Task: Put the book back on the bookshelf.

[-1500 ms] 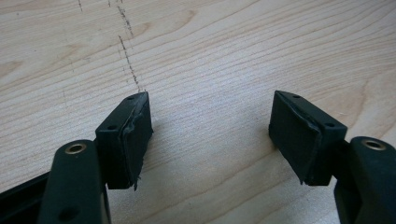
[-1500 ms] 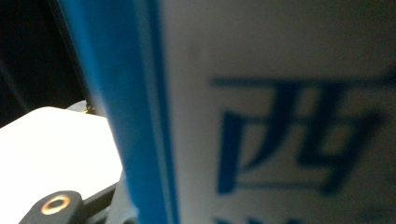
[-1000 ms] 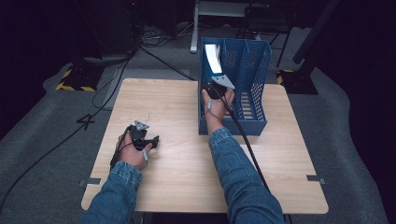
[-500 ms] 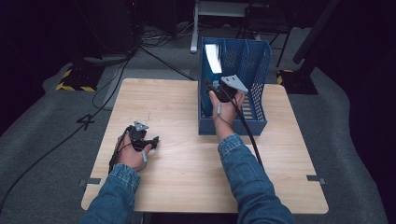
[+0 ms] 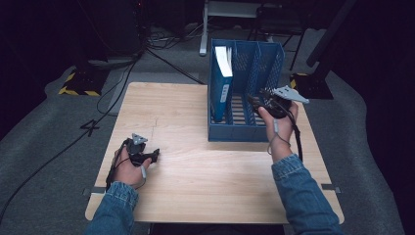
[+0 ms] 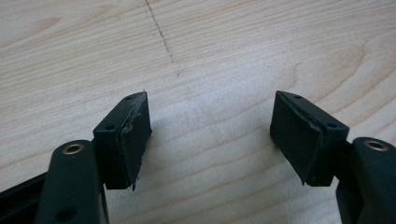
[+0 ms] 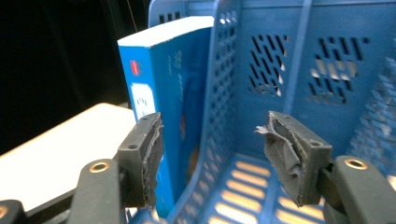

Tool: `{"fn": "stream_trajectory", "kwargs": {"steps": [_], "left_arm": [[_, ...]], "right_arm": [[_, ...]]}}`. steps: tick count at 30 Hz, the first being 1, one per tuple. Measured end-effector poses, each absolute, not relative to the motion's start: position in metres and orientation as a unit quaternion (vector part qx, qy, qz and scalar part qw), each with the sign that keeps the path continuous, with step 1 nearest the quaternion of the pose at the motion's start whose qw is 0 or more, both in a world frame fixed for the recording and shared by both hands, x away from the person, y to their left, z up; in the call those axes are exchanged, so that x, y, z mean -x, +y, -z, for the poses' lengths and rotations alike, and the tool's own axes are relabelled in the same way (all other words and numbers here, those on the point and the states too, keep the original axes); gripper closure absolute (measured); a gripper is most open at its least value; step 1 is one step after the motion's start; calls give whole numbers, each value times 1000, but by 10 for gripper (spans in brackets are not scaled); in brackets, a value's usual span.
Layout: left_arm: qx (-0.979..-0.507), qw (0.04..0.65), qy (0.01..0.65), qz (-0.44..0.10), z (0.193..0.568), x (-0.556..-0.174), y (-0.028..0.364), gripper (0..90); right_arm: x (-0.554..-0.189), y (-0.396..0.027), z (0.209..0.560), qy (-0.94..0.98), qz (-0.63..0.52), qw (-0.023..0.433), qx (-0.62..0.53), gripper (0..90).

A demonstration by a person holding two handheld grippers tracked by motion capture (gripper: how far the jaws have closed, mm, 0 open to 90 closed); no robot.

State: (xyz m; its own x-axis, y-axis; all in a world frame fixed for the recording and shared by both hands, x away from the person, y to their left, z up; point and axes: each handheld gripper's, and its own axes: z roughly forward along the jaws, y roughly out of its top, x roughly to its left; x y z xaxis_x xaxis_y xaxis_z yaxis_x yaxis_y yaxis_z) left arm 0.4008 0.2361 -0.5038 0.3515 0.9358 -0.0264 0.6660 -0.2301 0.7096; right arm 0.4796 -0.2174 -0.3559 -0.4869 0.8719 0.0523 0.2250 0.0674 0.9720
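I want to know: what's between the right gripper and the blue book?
In the right gripper view, the blue rack's perforated divider stands between the right gripper and the book.

So there's a blue plastic file rack (image 5: 244,115) sitting upright on the far right part of the wooden table (image 5: 195,166), upper middle of the high view. It's got three slots split by perforated dividers, slatted floor, open front facing the person. A blue book (image 5: 222,78) with a white top edge stands upright in the leftmost slot, spine toward the front, poking up above the rack's walls. In the right gripper view the book (image 7: 159,88) sits upper left, against the slot's perforated divider (image 7: 217,93); the slot beside it looks empty.
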Motion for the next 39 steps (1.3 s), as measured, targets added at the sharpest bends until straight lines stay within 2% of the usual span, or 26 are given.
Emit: {"fn": "stream_trajectory", "kwargs": {"steps": [12,13,20,23,34,39], "left_arm": [[-755,324,531,-209,504,-397,238,290],[-754,324,532,-208,504,-397,238,284],[-757,323,529,-207,504,-399,238,260],[-760,322,526,-204,504,-399,238,242],[-762,322,524,-203,504,-399,237,229],[-762,323,524,-202,504,-400,237,226]], "right_arm": [[-438,-297,360,707,-505,264,-419,376],[-431,-313,365,708,-499,262,-425,369],[-414,-349,387,726,-478,224,-441,364],[-407,-368,407,731,-458,204,-464,357],[-404,-386,463,774,-369,160,-489,351],[-406,-388,483,791,-340,162,-483,351]]}}
